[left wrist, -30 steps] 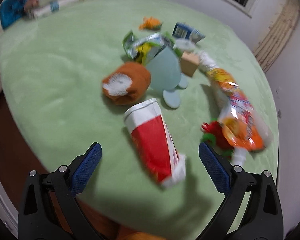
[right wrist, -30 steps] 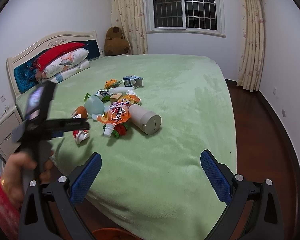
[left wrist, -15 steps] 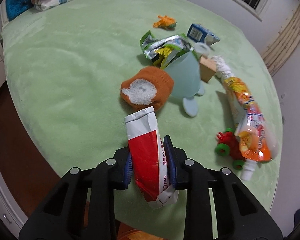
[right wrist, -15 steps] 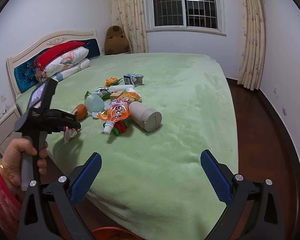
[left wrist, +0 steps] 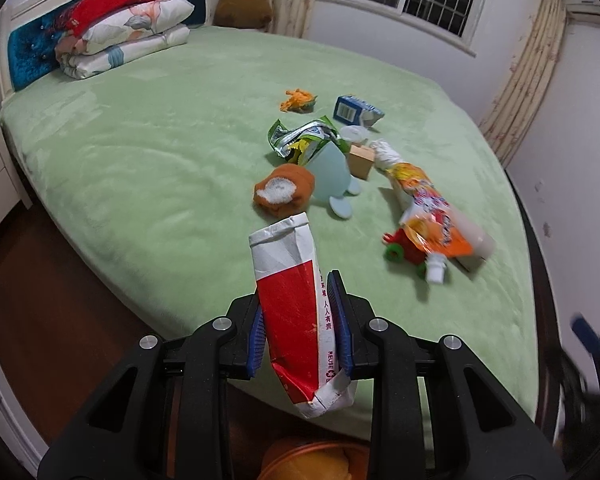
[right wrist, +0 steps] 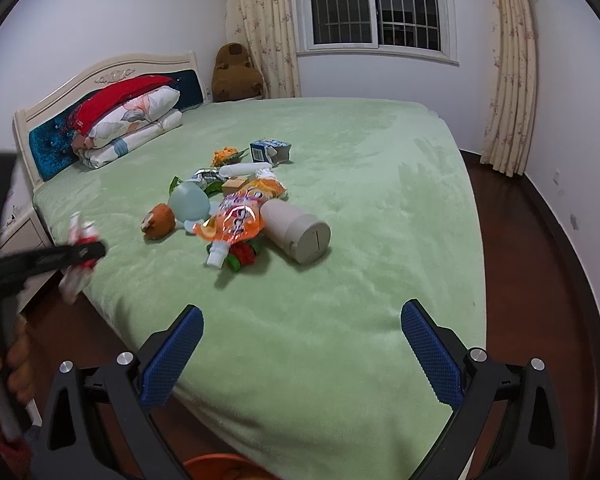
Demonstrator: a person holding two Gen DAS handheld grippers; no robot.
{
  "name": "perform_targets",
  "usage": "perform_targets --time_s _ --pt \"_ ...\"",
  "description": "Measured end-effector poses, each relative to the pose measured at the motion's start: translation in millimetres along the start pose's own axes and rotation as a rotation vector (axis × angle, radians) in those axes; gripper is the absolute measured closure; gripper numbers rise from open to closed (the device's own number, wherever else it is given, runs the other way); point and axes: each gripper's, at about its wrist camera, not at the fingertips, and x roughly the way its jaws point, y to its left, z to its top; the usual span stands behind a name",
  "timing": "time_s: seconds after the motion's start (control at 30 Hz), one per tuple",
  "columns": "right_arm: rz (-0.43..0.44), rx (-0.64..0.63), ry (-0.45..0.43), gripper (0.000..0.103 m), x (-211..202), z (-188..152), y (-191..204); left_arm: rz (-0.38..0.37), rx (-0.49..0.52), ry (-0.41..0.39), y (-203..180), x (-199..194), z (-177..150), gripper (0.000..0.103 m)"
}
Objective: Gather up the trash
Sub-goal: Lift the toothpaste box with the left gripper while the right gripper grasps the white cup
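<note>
Left fingers (left wrist: pixel 300 332) clamp the red-and-white carton (left wrist: pixel 296 312), held up off the bed (left wrist: pixel 160 160) at its near edge; right fingers (right wrist: pixel 300 356) stand apart, empty. Best keep the squeeze steady and carry it level to the orange bin (left wrist: pixel 312 460) below.

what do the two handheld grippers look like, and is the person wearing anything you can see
Both the left gripper and the right gripper have matte black plastic frames with triangular cut-outs and round silver bolt heads. The jaws carry blue pads with a fine cross-hatched grip texture. No cables show. In the right wrist view, a bit of red sleeve shows below the hand on the left gripper's handle.
</note>
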Motion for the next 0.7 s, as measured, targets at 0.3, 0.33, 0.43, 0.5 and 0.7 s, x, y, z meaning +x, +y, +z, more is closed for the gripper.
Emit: perform_targets --time_s 0.3,0.33,0.43,0.5,0.7 --pt "-0.073 -0.242 0.107 0.006 87 36 17 -0.006 -0.019 -0.008 15 -19 -25 0.075" --pt "-0.093 -0.283 0.126 0.006 102 40 23 -0.007 -0.032 0.002 17 -18 -27 0.075" --pt "-0.133 -0.376 0.167 0.006 132 48 33 -0.010 -0.053 0.018 25 -18 -31 0.075" --pt "-0.160 -0.433 0.198 0.009 150 51 38 0.002 -0.051 0.016 27 -19 -32 0.075" --pt "-0.164 -0.494 0.300 0.052 177 56 37 0.011 -0.053 0.027 32 -20 -37 0.075"
